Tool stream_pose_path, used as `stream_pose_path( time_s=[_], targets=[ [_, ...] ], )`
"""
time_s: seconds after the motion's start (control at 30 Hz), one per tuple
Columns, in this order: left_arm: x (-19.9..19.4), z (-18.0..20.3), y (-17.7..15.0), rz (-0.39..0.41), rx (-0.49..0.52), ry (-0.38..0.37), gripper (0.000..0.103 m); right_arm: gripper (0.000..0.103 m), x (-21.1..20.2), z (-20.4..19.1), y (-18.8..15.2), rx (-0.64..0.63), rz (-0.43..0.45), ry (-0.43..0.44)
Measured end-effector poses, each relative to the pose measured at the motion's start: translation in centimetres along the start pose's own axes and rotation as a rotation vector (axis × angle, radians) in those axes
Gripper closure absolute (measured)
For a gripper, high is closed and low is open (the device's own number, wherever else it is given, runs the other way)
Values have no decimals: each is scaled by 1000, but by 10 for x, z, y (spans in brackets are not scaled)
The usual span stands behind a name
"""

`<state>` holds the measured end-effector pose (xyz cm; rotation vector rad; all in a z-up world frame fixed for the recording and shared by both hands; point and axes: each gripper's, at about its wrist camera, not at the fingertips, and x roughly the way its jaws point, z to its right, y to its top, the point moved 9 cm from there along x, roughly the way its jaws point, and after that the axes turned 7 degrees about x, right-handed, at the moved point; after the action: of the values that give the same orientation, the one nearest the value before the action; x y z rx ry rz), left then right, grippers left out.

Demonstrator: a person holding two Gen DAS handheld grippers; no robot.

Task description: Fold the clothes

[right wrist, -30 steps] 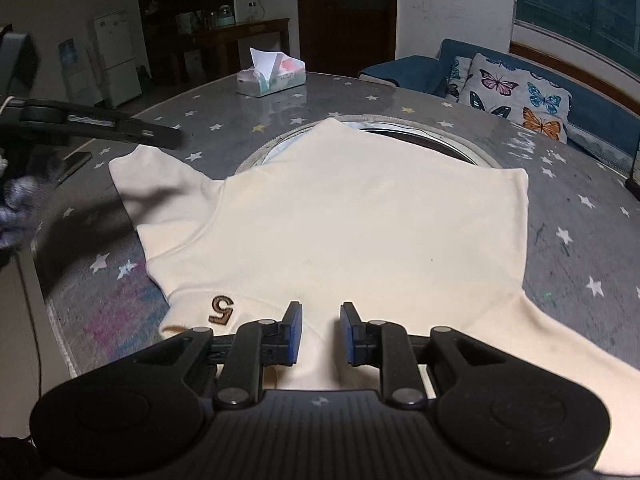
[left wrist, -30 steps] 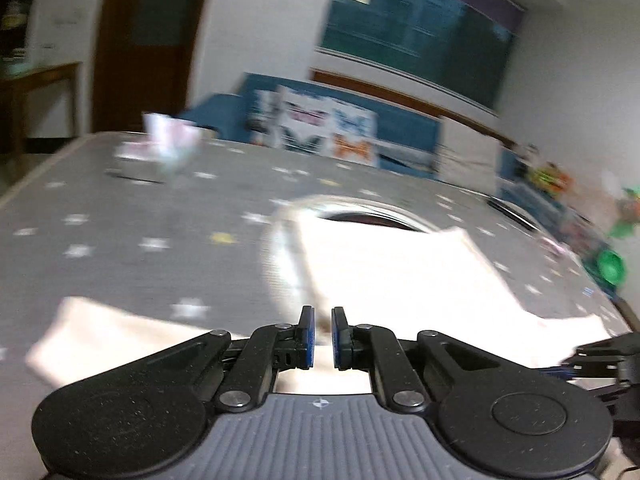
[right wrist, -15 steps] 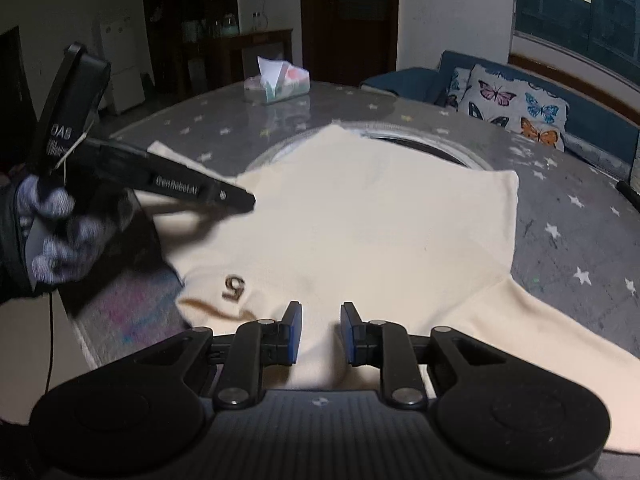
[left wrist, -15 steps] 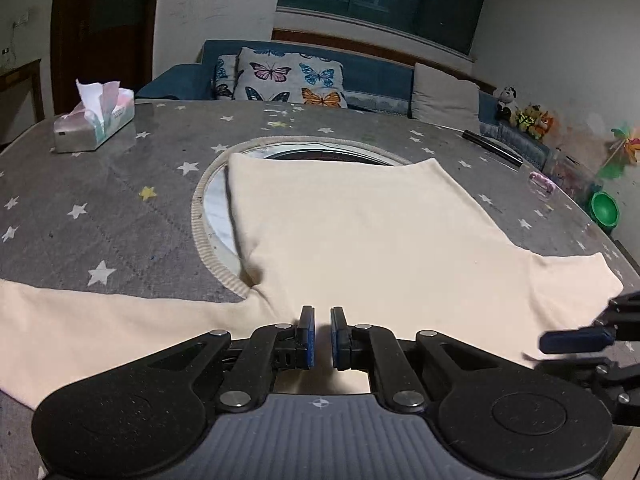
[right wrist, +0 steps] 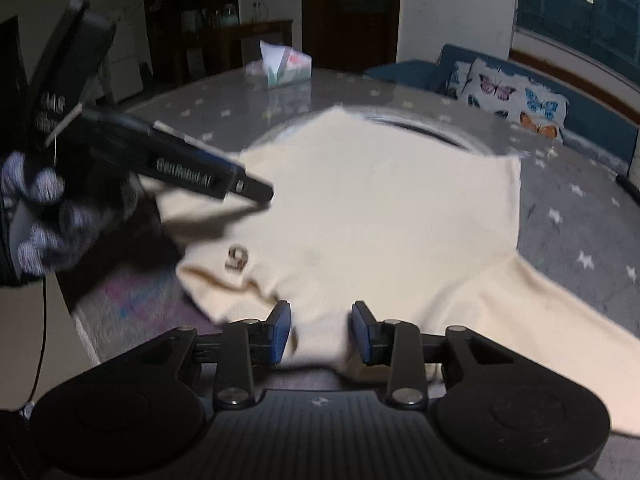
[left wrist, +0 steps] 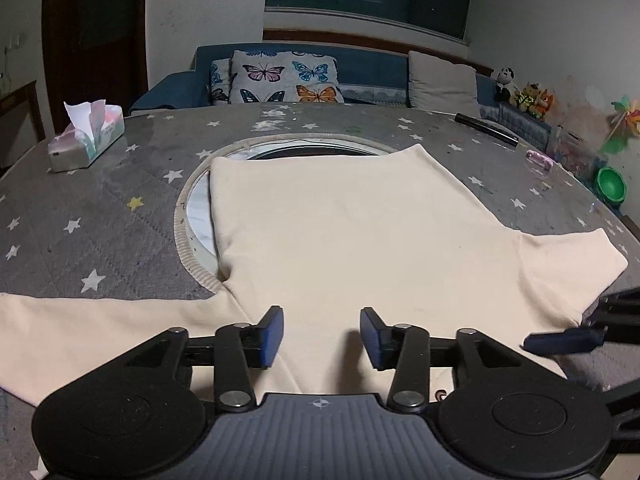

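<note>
Fingers (left wrist: 272, 336) of the left gripper (left wrist: 322, 336) stand apart, empty, over the near edge of the cream shirt (left wrist: 340, 232), which lies spread flat on the starred table (left wrist: 100, 200), both sleeves out. On the right view, the right gripper (right wrist: 322, 332) also gapes above the shirt's near edge; pinching only the top layer could drag the cloth into wrinkles.

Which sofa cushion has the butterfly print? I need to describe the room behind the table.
The wide cushion at the left of the blue sofa, covered in coloured butterflies. The cushion to its right is plain grey.
</note>
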<state>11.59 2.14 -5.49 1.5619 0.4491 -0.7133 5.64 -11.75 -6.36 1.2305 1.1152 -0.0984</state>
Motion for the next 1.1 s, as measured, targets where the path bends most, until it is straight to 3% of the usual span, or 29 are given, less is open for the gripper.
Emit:
stream_pose_path(
  time_s=[0.3,0.53,0.73,0.83,0.97,1.1],
  targets=[
    [-6,6,-1,0,32,44,43,65,-19,14,9,63,79,-20],
    [-11,10,-2,9,53,61,32,63,-10,21,-8,78,28,-30],
    [-14,12,0,20,67,73,23,61,-25,23,4,81,73,-27],
    [-15,14,2,28,75,79,15,52,-29,30,12,104,96,-37],
    [-18,15,6,54,86,85,1,52,-26,46,19,143,104,-57],
    [-19,15,11,74,91,92,0,51,-19,64,25,192,109,-70]
  ],
)
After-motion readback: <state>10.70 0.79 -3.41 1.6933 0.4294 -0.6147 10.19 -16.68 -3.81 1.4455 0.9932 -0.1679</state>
